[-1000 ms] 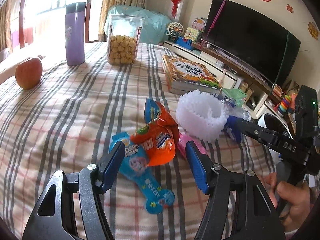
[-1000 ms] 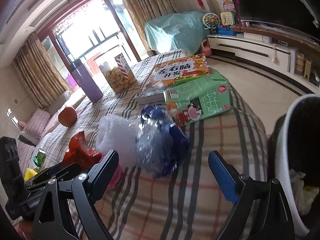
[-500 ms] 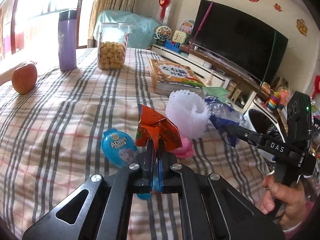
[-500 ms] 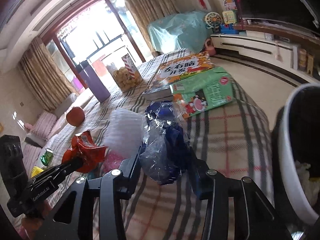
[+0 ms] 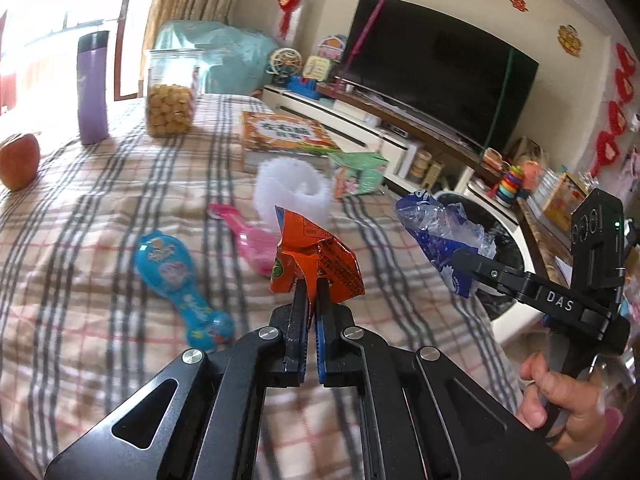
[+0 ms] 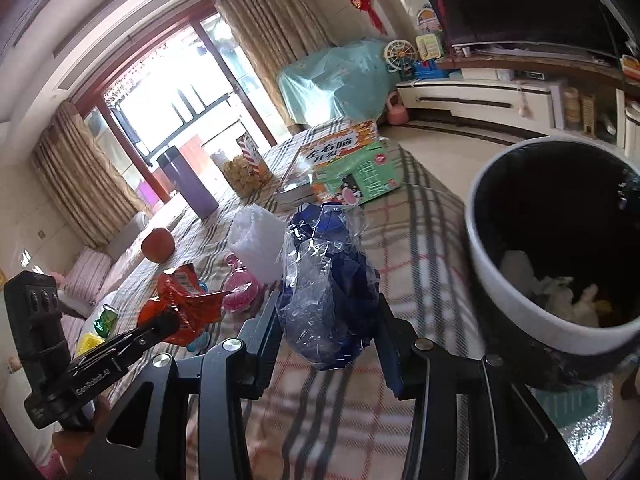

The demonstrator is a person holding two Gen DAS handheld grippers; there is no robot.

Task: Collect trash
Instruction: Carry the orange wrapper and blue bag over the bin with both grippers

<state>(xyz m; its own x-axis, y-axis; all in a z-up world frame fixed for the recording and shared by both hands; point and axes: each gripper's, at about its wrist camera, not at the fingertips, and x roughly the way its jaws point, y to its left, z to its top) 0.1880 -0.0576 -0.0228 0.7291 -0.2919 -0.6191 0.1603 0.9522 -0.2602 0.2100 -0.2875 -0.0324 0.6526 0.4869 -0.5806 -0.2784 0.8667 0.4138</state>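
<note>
My left gripper [image 5: 311, 286] is shut on a crumpled orange snack wrapper [image 5: 310, 254] and holds it above the checked tablecloth [image 5: 100, 240]. The right gripper [image 6: 330, 322] is shut on a crumpled blue and clear plastic bag [image 6: 326, 288], lifted off the table. The same bag [image 5: 444, 240] shows in the left wrist view, close to the bin. A white bin with a black liner [image 6: 516, 292] stands beside the table's right edge, with pale scraps inside. The wrapper [image 6: 180, 304] also shows at the left of the right wrist view.
On the table lie a white foam net [image 5: 294, 192], a pink packet [image 5: 250, 236], a blue packet [image 5: 176, 276], a green carton [image 5: 360, 172], a book [image 5: 280, 136], a cookie jar [image 5: 170, 96], a purple flask [image 5: 93, 88] and an apple [image 5: 18, 160].
Both grippers closed: the left on the orange wrapper, the right on the blue plastic bag. Both lifted their loads off the table and moved toward the bin.
</note>
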